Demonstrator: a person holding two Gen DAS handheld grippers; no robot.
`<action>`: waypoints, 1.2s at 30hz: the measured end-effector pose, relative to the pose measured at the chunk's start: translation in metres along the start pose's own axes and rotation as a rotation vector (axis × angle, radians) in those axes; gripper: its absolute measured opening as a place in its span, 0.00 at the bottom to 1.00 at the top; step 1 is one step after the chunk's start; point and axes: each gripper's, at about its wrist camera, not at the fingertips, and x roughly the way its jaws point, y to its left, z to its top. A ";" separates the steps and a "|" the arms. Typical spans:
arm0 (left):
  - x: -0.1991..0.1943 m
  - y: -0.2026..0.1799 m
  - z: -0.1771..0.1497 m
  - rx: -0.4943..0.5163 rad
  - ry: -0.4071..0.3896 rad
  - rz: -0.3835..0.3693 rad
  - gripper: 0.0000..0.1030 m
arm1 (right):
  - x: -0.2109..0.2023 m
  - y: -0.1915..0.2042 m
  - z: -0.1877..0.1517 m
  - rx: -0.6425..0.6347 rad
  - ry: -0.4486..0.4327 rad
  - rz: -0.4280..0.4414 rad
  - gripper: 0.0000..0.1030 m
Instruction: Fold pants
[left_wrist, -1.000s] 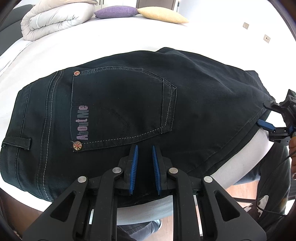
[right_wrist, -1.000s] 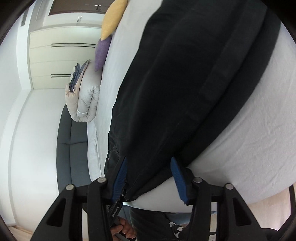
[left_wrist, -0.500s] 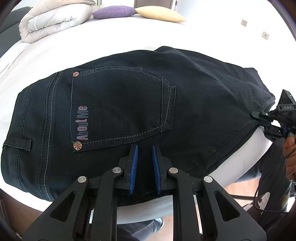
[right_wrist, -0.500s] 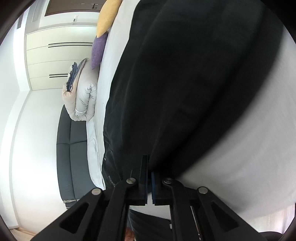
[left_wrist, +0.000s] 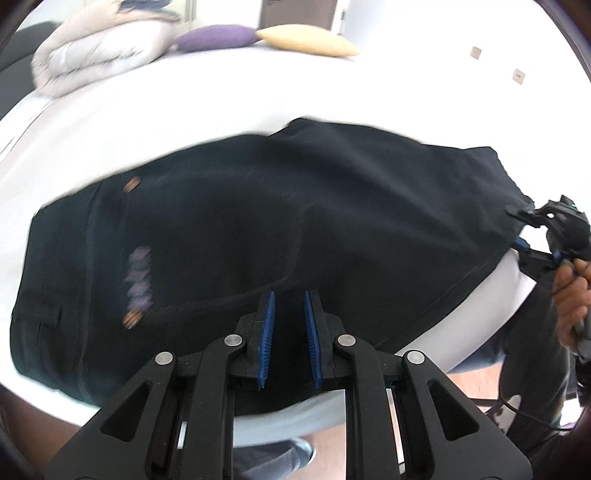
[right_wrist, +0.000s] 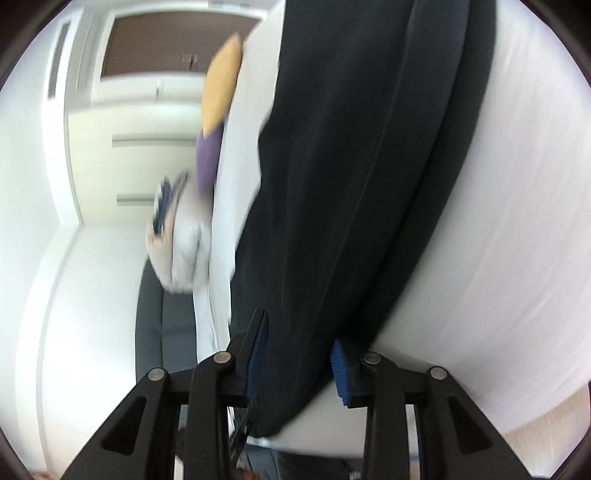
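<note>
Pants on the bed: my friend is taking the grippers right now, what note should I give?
Left gripper: nearly closed over the near edge of the pants, by the back pocket; grip unclear.
Right gripper: jaws just opening, the pants' leg end between them, not pinched.
Pants: flat on the bed, legs stacked.
Left to do: probably regrip and fold end to end.

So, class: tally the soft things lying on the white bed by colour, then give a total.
Black: 1, the pants
Purple: 1, a cushion
Yellow: 1, a cushion
Pale beige-grey: 1, a folded duvet
Total: 4
</note>
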 end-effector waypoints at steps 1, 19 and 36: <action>0.005 -0.009 0.005 0.022 0.006 -0.005 0.16 | -0.002 -0.002 0.004 -0.002 -0.003 -0.021 0.09; 0.032 -0.035 0.003 0.068 0.063 -0.011 0.16 | -0.052 -0.026 0.049 0.068 -0.175 -0.029 0.07; 0.038 -0.025 -0.002 0.025 0.055 -0.030 0.15 | -0.066 0.068 0.071 -0.235 -0.192 -0.166 0.34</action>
